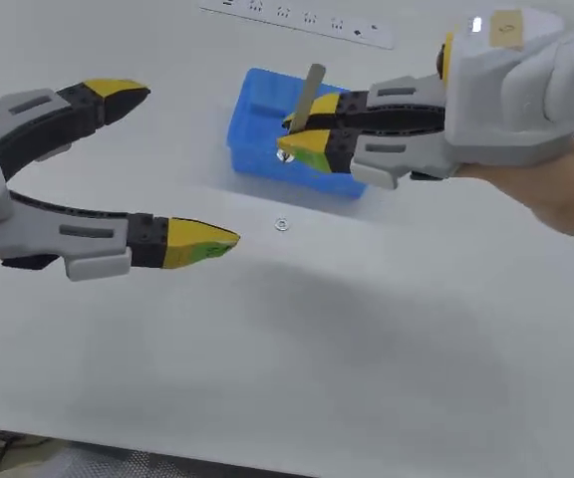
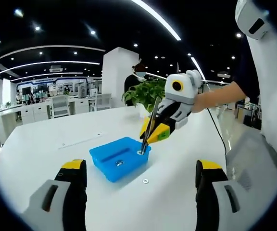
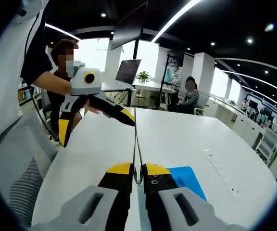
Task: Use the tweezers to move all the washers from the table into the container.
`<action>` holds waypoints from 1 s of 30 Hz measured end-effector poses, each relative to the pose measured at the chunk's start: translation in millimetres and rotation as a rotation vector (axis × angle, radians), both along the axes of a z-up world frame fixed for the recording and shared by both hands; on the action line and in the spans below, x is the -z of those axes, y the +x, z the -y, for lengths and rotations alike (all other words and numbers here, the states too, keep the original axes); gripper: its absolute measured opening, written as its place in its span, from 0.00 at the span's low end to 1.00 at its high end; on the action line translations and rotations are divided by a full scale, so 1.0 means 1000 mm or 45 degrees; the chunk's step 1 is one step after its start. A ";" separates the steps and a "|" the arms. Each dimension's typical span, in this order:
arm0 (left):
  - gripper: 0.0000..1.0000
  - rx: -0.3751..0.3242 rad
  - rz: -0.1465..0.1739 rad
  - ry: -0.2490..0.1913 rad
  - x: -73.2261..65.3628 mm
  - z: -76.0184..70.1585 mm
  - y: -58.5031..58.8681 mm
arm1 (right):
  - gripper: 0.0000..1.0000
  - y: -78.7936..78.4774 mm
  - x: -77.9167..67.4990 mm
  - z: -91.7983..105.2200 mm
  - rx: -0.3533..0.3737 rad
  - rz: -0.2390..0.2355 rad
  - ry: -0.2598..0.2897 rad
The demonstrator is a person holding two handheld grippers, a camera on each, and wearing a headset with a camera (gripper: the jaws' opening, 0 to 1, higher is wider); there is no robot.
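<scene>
My right gripper (image 1: 302,139) is shut on grey metal tweezers (image 1: 307,100) and holds them over the blue container (image 1: 257,110). The tweezers' tips pinch a small washer (image 1: 285,156) at the container's near rim. One silver washer (image 1: 282,225) lies on the white table just in front of the container. Another washer (image 2: 119,163) rests inside the container (image 2: 112,166). My left gripper (image 1: 167,169) hovers open to the left of the container, with nothing between its jaws. In the right gripper view the tweezers (image 3: 136,144) rise between the shut jaws, with the left gripper (image 3: 96,129) beyond them.
A white power strip (image 1: 297,18) lies along the table's far side. The table's front edge (image 1: 167,448) runs close below the left gripper. A potted plant (image 2: 145,94) stands at the far end. A grey chair (image 3: 13,163) is beside the table.
</scene>
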State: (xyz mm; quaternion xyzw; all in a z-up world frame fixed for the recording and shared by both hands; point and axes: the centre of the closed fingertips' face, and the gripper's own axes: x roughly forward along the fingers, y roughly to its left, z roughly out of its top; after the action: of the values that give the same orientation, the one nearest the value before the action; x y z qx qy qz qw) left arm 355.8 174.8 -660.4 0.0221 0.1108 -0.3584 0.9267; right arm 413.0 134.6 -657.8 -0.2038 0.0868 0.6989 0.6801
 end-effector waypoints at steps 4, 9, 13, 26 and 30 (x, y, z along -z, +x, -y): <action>0.99 -0.012 0.007 -0.013 0.000 -0.001 -0.004 | 0.09 0.020 -0.010 0.002 0.046 0.004 0.030; 0.99 -0.043 0.010 -0.010 0.000 -0.009 -0.009 | 0.09 0.049 -0.007 0.002 0.109 -0.031 0.054; 0.99 -0.081 0.008 -0.021 0.001 -0.022 -0.015 | 0.09 0.067 0.008 0.000 0.159 -0.055 0.038; 1.00 -0.117 -0.101 -0.008 0.032 -0.022 -0.021 | 0.09 0.090 0.076 -0.008 0.213 -0.123 -0.113; 1.00 -0.119 -0.093 0.000 0.029 -0.022 -0.017 | 0.09 0.090 0.092 -0.006 0.189 -0.087 -0.184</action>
State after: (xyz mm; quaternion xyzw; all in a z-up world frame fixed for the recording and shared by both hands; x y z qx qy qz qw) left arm 339.0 196.5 -689.1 0.0037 0.1456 -0.3154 0.9377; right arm 502.6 140.4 -750.0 -0.2213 0.1750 0.6451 0.7101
